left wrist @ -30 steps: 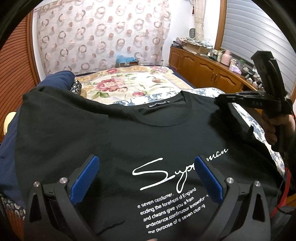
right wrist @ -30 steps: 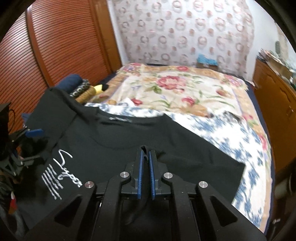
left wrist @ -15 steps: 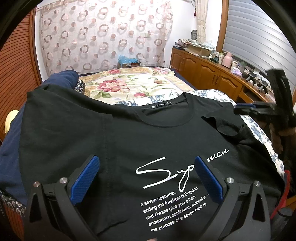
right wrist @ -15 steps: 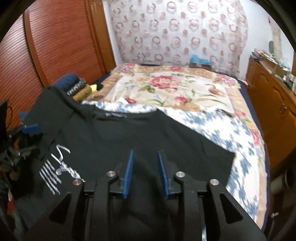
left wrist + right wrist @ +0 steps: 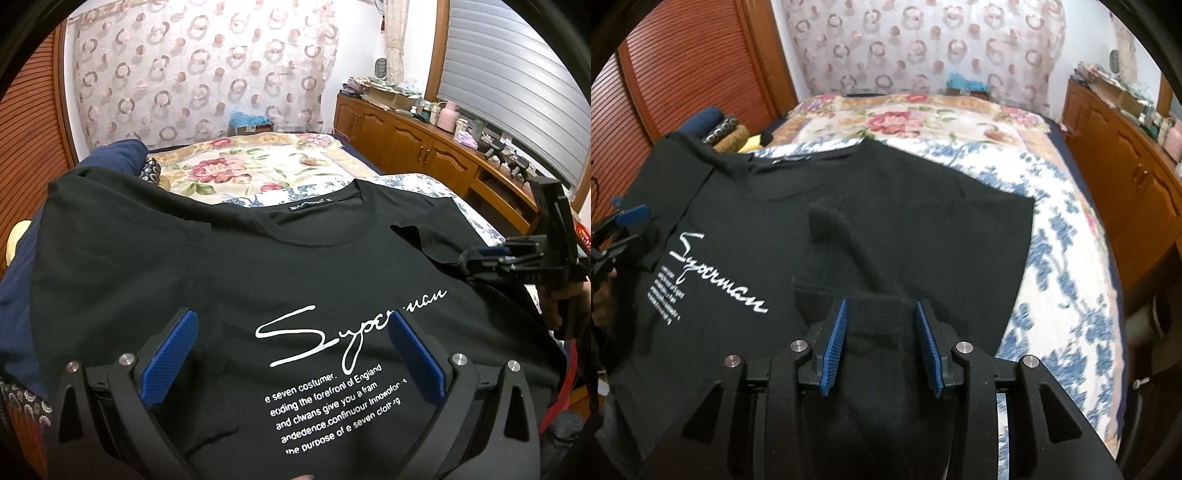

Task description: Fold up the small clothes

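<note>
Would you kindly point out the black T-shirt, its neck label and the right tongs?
black T-shirt [image 5: 229, 280]: left wrist view, plain chest fabric.
neck label [image 5: 309, 206]: left wrist view, middle of the label.
right tongs [image 5: 881, 338]: right wrist view, midway between blue pads.

A: A floral bedspread [image 5: 258, 166] is covering the bed, a ring-patterned curtain [image 5: 207, 70] hanging behind it.

B: Right of the bed, wooden cabinets [image 5: 417, 147] are running under a shuttered window [image 5: 517, 92].

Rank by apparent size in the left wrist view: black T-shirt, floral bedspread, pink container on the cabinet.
1. black T-shirt, though nearness to the camera enlarges it
2. floral bedspread
3. pink container
</note>
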A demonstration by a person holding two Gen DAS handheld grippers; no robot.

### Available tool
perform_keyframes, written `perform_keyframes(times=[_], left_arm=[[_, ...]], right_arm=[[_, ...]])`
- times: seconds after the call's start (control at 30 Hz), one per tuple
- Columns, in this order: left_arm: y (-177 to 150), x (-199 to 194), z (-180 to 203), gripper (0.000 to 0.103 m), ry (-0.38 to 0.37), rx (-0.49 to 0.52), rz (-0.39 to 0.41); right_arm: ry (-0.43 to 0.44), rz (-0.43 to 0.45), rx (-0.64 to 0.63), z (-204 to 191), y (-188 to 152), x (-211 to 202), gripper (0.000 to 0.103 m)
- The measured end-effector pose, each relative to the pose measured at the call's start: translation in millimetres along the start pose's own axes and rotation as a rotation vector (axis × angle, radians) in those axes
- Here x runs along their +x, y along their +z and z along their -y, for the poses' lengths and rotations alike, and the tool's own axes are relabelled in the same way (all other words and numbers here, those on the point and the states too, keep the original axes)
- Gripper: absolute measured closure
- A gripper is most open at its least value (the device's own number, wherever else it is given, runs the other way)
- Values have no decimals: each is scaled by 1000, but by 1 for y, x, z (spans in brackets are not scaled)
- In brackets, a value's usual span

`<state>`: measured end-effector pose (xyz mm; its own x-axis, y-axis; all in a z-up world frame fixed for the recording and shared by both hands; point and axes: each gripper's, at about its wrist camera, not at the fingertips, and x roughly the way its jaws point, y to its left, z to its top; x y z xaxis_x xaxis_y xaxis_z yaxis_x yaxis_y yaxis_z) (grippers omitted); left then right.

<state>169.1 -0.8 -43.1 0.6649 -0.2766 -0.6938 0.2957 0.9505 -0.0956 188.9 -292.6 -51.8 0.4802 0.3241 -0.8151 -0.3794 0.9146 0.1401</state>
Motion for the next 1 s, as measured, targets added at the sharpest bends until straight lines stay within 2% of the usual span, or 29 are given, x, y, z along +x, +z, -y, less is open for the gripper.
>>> perform_keyframes(times=[0.1, 0.17, 0.57, 0.7, 0.8, 0.87, 0.9, 0.93, 1.0], left_arm=[[-2, -4, -2, 0, 6, -6, 5], [-4, -6, -2, 0, 12, -7, 7], [-7, -12, -7, 0, 44, -25, 21], [-1, -16, -15, 0, 62, -37, 41], [8, -24, -23, 0, 77, -39, 64], [16, -30, -30, 0, 103, -34, 81], [20, -33, -35, 0, 114, -34, 92], [24, -36, -40, 0, 122, -38, 103], [32, -42, -54, 1, 123, -53, 119]], right_arm=[[7, 7, -27, -7, -3, -4, 80], [31, 19, -39, -13, -6, -10, 86], [82, -7, -75, -49, -38, -24, 86], [98, -16, -83, -53, -44, -26, 76], [86, 8, -76, -52, -39, -31, 73], [74, 30, -71, -48, -33, -34, 67], [57, 46, -75, -45, -28, -37, 60], [45, 54, -77, -43, -25, -38, 48], [11, 77, -71, -34, -16, -40, 40]])
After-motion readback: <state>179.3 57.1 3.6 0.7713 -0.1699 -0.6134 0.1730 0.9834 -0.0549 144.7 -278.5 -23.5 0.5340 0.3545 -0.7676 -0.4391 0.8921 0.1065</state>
